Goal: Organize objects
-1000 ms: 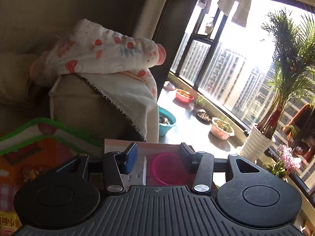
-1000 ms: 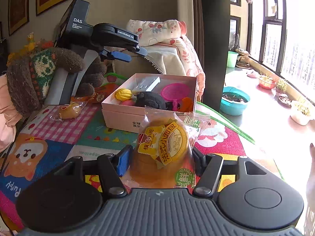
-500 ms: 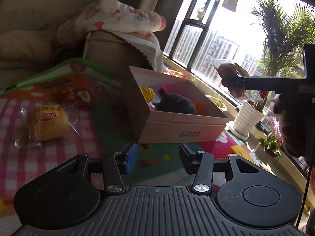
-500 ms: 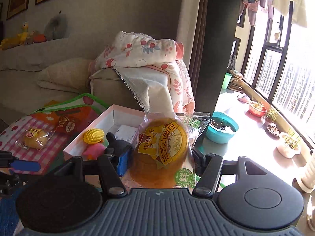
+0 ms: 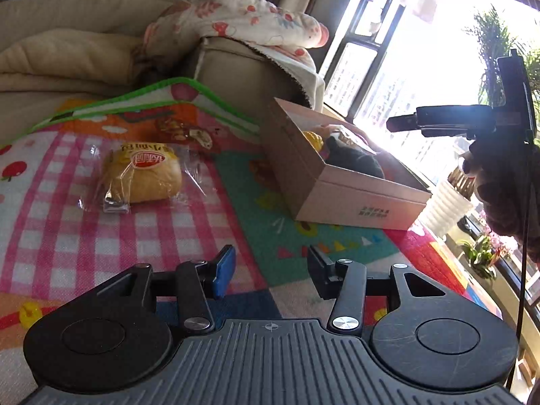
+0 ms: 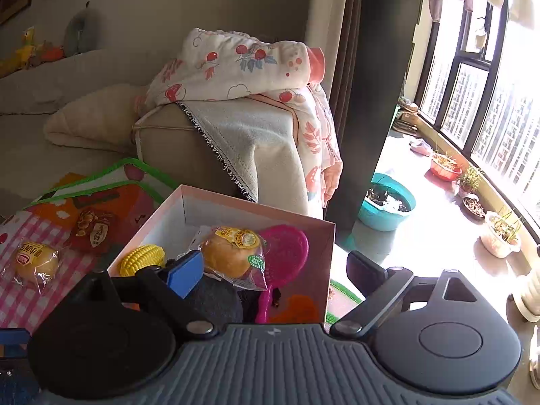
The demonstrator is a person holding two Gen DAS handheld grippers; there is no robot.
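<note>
Left gripper (image 5: 270, 271): fingers spread, nothing between them — low over the play mat (image 5: 141, 236), aimed across the pink check part.
Right gripper (image 6: 275, 271): fingers spread wide and empty, hanging over the near end of the box (image 6: 329, 263).
Mat bun (image 5: 141, 177): wrapped, lying on the mat ahead and left of the left gripper, apart from the box.
Snack packet (image 5: 184, 131): small dark-printed pack on the mat beyond that bun, near the folded green edge.
Box contents: a second wrapped bun (image 6: 233, 253) lies in the box on top of a dark soft thing (image 6: 216, 300), beside the pink brush (image 6: 285, 253) and the toy corn (image 6: 143, 260).
Far: sofa arm (image 6: 189, 148) draped with floral cloth (image 6: 236, 64), then the sunlit window ledge with plant pots.
Step in hand: one bun looks delivered — the right gripper has nothing more to carry.
Next move, as I judge it: left gripper goes forward and left to the mat bun, closes gently on the crinkly wrap, and lifts it over the box's near wall.
</note>
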